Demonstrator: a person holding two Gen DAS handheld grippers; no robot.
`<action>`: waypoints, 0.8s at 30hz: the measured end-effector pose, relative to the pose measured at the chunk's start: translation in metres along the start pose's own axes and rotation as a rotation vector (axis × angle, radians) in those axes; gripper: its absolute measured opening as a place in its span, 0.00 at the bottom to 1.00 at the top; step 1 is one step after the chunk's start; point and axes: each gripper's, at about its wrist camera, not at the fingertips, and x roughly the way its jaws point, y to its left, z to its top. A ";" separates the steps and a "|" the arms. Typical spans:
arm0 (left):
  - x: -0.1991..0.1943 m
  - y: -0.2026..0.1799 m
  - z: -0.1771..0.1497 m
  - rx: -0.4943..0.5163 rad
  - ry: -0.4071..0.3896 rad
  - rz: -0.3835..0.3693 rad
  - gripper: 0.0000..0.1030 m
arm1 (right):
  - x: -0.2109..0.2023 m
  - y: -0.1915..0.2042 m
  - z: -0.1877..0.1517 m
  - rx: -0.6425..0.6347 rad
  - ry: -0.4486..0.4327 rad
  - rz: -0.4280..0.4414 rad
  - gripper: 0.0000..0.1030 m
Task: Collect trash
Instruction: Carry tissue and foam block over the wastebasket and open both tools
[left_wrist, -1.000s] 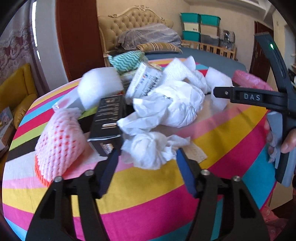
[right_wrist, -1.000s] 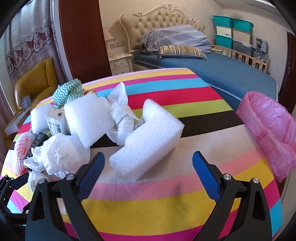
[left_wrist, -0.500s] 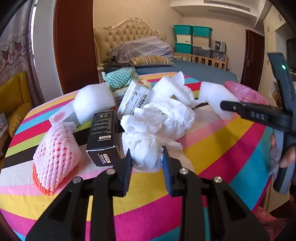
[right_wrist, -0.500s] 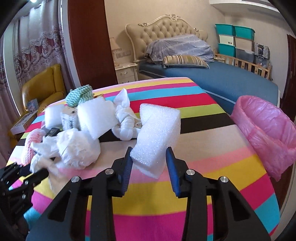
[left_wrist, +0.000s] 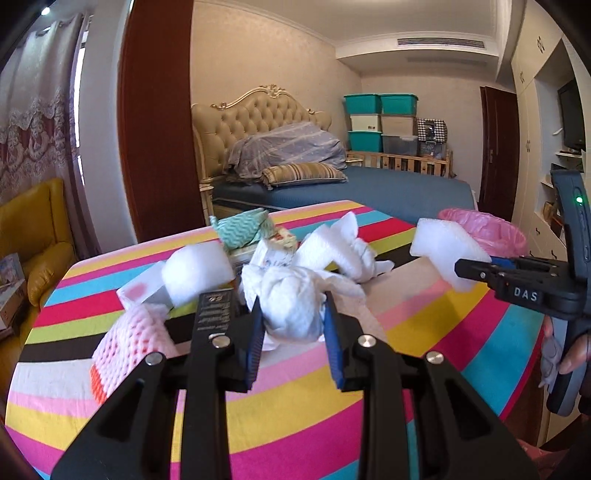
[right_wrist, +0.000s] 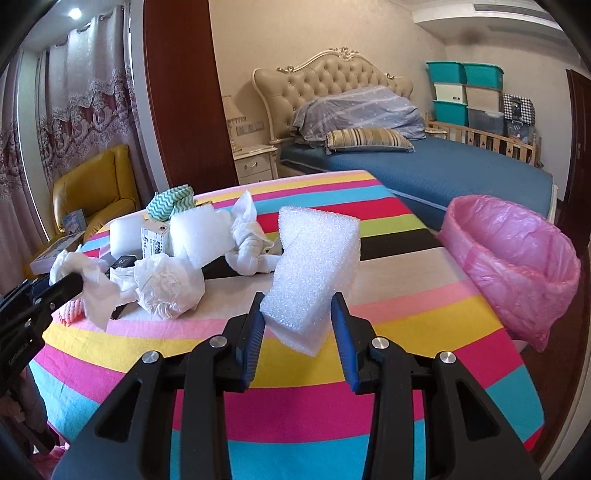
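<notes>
Left hand-held gripper (left_wrist: 293, 325) clamped on crumpled tissue (left_wrist: 291, 306) — right hand-held gripper (right_wrist: 297, 325) pinching foam block (right_wrist: 314, 266), pink-lined bin (right_wrist: 517, 258) beside

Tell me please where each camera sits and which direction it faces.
Left wrist: on the left tongs, facing across the striped table toward the bed; they grip a white paper wad; the right tongs and fingers show at right.
Right wrist: on the right tongs, gripping a foam block; the left tongs show at left.
Shared: table, trash pile, pink bin bag, bed.
</notes>
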 end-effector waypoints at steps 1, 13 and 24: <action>0.002 -0.002 0.002 0.002 0.002 -0.006 0.28 | -0.002 -0.001 -0.001 -0.001 -0.003 -0.002 0.36; 0.039 -0.056 0.032 0.044 -0.023 -0.132 0.28 | -0.027 -0.040 -0.003 0.035 -0.046 -0.069 0.36; 0.077 -0.118 0.060 0.102 -0.025 -0.270 0.28 | -0.055 -0.091 0.001 0.080 -0.099 -0.173 0.36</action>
